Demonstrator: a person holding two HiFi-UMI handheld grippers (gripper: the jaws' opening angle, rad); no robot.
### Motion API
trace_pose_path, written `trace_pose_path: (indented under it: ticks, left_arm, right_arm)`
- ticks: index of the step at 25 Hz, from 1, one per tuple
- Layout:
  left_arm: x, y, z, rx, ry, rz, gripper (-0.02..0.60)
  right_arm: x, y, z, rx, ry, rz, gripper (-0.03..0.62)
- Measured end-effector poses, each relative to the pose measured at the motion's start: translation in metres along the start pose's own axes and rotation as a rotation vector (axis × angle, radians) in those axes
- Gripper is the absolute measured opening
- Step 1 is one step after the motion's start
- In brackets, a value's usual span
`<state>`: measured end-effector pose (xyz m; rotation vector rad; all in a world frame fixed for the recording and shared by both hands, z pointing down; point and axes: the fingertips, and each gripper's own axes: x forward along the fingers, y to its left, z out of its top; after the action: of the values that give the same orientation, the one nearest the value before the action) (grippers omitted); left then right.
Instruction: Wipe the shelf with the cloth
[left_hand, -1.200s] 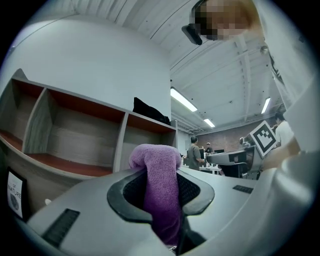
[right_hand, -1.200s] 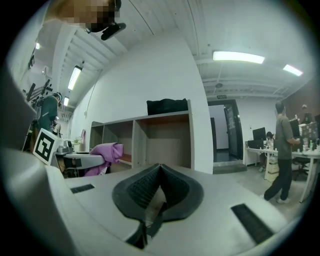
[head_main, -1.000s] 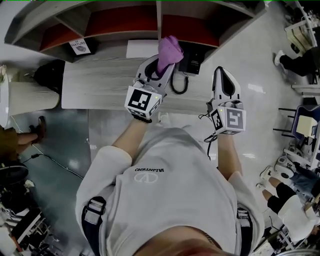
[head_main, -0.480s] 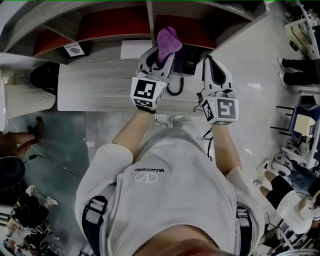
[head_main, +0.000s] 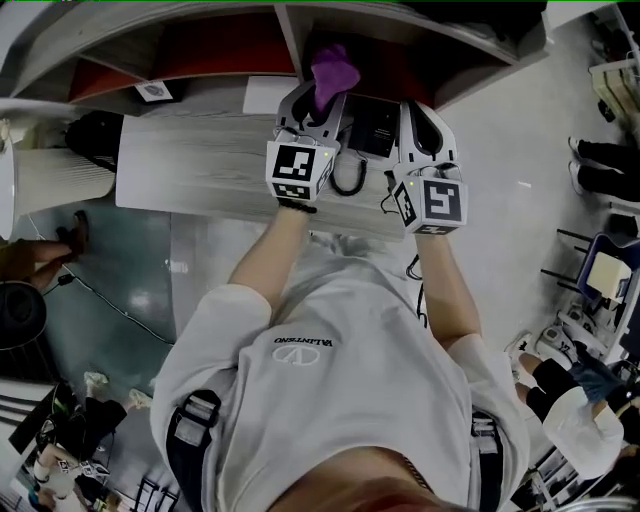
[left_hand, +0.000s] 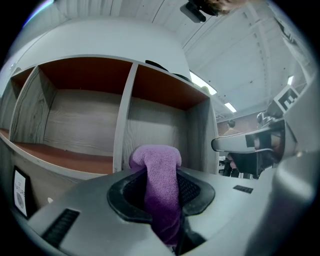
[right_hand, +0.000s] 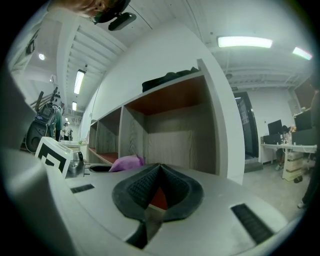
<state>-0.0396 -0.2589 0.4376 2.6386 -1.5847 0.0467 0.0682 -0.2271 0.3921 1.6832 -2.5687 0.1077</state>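
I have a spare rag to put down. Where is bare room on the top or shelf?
The wood-grain top's front is bare left of the left hand-held gripper holding the purple cloth, as far as the black bag. The shelf compartment left of the divider is empty too. Right of that gripper it is crowded: a black box and a looped cable.

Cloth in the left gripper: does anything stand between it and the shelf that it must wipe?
Nothing visible does. The cloth, clamped in the left gripper, points straight at the open shelf, close to its upright divider, with no object seen between them.
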Motion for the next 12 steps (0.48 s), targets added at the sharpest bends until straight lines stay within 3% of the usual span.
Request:
trace_pose_path:
  ticks: [12]
  left_arm:
    - [0.024,0.018,-0.028,-0.017,0.044,0.087,0.103]
  right_arm:
    - [0.027,-0.01,-0.022,0.03,0.031,0.042,0.0]
